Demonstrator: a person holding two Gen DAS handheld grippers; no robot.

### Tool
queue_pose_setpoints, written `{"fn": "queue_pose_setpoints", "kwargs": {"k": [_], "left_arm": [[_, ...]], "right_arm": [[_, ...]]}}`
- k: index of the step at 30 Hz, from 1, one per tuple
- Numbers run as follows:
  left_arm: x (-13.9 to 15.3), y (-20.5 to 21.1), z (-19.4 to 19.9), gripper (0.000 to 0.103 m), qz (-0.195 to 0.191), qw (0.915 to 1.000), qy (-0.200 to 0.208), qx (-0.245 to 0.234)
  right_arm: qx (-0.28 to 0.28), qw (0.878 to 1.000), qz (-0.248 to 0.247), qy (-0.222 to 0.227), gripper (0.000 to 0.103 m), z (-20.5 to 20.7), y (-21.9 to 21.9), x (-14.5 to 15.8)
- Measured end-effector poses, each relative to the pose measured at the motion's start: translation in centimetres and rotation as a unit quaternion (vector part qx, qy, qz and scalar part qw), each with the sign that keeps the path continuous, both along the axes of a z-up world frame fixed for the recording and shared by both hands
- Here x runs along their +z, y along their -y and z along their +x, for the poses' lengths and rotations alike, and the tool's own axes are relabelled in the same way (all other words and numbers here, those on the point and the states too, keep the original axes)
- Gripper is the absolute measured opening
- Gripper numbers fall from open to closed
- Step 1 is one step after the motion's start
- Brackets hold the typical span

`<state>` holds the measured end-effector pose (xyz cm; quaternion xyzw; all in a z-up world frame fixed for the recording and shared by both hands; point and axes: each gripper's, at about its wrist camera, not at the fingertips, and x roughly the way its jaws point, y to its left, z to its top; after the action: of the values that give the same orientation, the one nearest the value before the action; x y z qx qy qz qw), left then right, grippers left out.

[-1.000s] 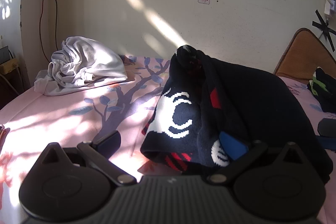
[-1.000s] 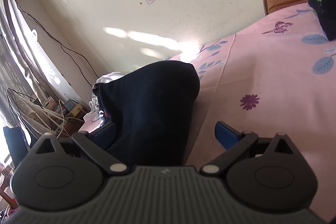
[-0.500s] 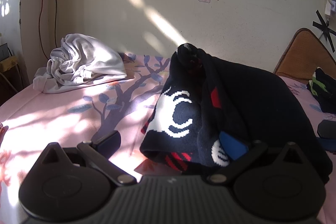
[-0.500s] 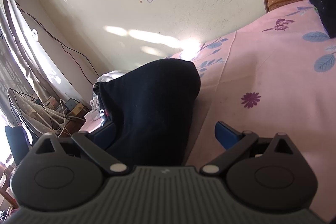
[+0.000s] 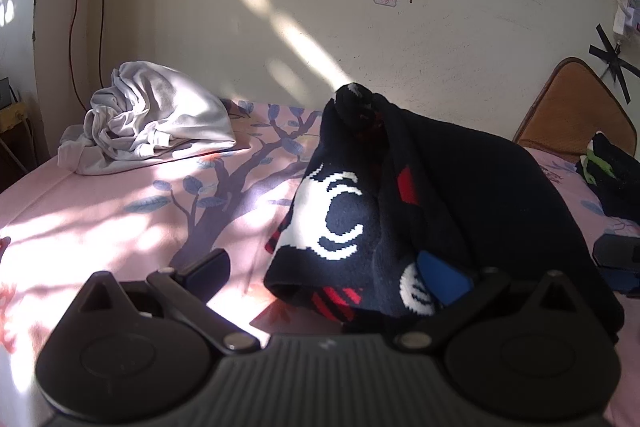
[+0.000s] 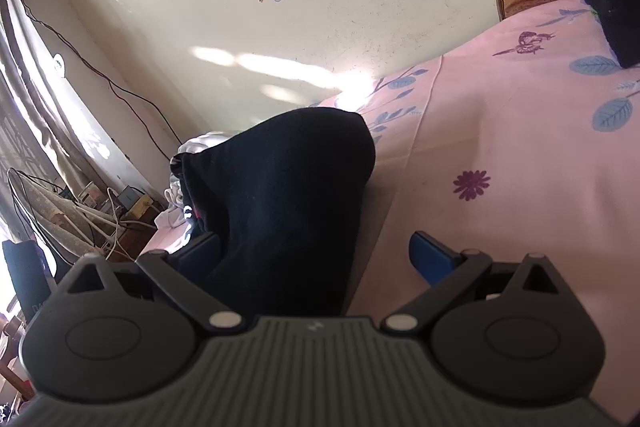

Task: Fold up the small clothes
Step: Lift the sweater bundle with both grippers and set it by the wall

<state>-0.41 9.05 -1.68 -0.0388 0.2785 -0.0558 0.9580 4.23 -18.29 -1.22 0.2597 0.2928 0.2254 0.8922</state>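
- Upper left of the left wrist view: a crumpled white garment (image 5: 152, 123) lies on the pink bedsheet (image 5: 100, 211) by the wall. It has barely shifted in the frame over the last second, so the camera has hardly moved.
- Centre of that view: the dark knit garment (image 5: 400, 203), black with white and red pattern, stands bunched in a hump on the sheet, its shape unchanged from a second ago.
- Lower part: the left gripper (image 5: 328, 271) has its jaws spread wide; the garment's lower edge sits between them, draped against the blue right pad, with nothing clamped.
- Far right edge: another dark piece of clothing (image 5: 612, 175) lies near the brown headboard (image 5: 576, 107).
- Right wrist view, lower centre: the right gripper (image 6: 316, 251) is likewise spread apart, the garment's plain black side (image 6: 288, 195) rising between the fingers, leaning toward the left one.
- Almost nothing has changed, only a slight camera drift. My reading is a pause: both grippers are placed around the cloth, but neither has closed, so the fold has not advanced.
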Motion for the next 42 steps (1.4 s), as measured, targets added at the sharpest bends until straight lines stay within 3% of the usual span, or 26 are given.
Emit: {"fn": "queue_pose_setpoints", "kwargs": {"k": [4, 7, 9, 11, 13, 14, 16, 17, 18, 19, 22, 26, 30, 33, 37, 39, 41, 42], "left_arm": [[0.4, -3.2, 0.2, 0.103, -0.102, 0.9939, -0.034, -0.026], [1.3, -5.5, 1.4, 0.103, -0.159, 0.9851, -0.058, -0.033], [1.8, -5.7, 2.7, 0.103, -0.175, 0.9796, -0.080, -0.059], [1.5, -4.3, 4.1, 0.103, -0.166, 0.9746, -0.113, -0.100], [0.1, -1.9, 5.2, 0.103, -0.129, 0.9700, -0.152, -0.139], [-0.3, -0.8, 5.1, 0.103, -0.097, 0.9764, -0.134, -0.139], [-0.7, 0.4, 4.8, 0.103, -0.063, 0.9813, -0.116, -0.140], [-0.8, 0.4, 4.7, 0.102, -0.069, 0.9817, -0.111, -0.139], [-0.9, 0.0, 4.8, 0.102, -0.089, 0.9803, -0.106, -0.140], [-1.0, -0.6, 4.9, 0.100, -0.114, 0.9784, -0.102, -0.139], [0.8, -3.0, 5.3, 0.077, -0.181, 0.9702, -0.087, -0.136], [6.2, -8.0, 5.5, 0.076, -0.212, 0.9731, -0.005, -0.089], [11.4, -13.1, 7.4, 0.076, -0.163, 0.9851, 0.053, -0.015], [13.8, -16.9, 10.4, 0.076, -0.132, 0.9880, 0.068, 0.042], [13.6, -19.9, 14.2, 0.077, -0.094, 0.9873, 0.063, 0.111], [11.5, -21.2, 16.9, 0.082, -0.107, 0.9856, 0.033, 0.128], [8.4, -22.1, 19.5, 0.083, -0.124, 0.9822, -0.016, 0.141], [6.4, -22.2, 21.1, 0.082, -0.121, 0.9787, -0.050, 0.158]], "right_arm": [[-0.004, 1.000, 0.010, -0.015, 0.102, 0.4, 0.4, -0.2], [0.008, 1.000, -0.014, -0.014, 0.102, 1.0, -0.4, 0.0], [0.029, 0.998, -0.045, -0.012, 0.102, 1.8, -1.5, 0.3], [0.055, 0.997, -0.055, -0.017, 0.100, 2.9, -2.5, 0.3], [0.084, 0.994, -0.059, -0.021, 0.087, 4.3, -3.9, 0.0], [0.082, 0.994, -0.075, -0.017, 0.084, 4.7, -4.6, 0.0], [0.076, 0.992, -0.098, -0.019, 0.068, 5.4, -5.6, 0.5], [0.078, 0.993, -0.092, -0.018, 0.064, 5.6, -5.7, 1.0], [0.085, 0.993, -0.085, -0.014, 0.049, 5.8, -5.8, 1.6], [0.090, 0.992, -0.087, -0.007, 0.046, 5.9, -6.2, 2.5], [0.118, 0.984, -0.128, 0.049, 0.043, 6.1, -9.3, 5.9], [0.170, 0.970, -0.122, 0.125, 0.042, 8.1, -14.4, 11.1], [0.210, 0.958, -0.092, 0.171, 0.042, 13.8, -20.5, 14.0], [0.250, 0.954, -0.028, 0.163, 0.042, 18.8, -24.1, 14.1], [0.283, 0.953, 0.071, 0.082, 0.043, 25.9, -28.1, 10.8], [0.257, 0.964, 0.037, 0.057, 0.044, 27.9, -29.7, 7.5], [0.200, 0.976, -0.075, 0.048, 0.051, 28.5, -31.3, 4.4], [0.164, 0.973, -0.154, 0.043, 0.058, 28.5, -32.1, 2.9]]}}
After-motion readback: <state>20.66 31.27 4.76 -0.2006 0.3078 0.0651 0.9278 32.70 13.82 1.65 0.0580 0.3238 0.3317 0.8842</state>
